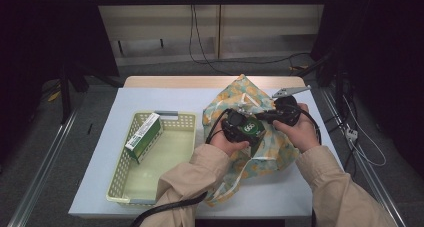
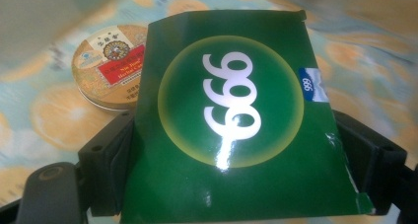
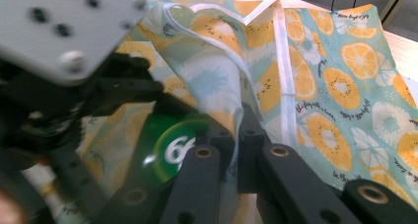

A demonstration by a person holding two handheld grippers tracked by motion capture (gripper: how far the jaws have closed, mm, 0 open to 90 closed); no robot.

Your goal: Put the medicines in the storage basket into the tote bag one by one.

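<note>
While left tongs (image 1: 248,132) clamp green box (image 2: 236,120), right tongs (image 3: 236,130) pinch bag (image 3: 320,86)

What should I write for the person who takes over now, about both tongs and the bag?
Left tongs: shut on the green box, held over the bag's mouth.
Right tongs: shut on the bag edge, holding it open.
Round tin: already in the bag.
Basket: one white-green carton lies in it.
Left to do: likely drop the green box in, then the carton.
</note>
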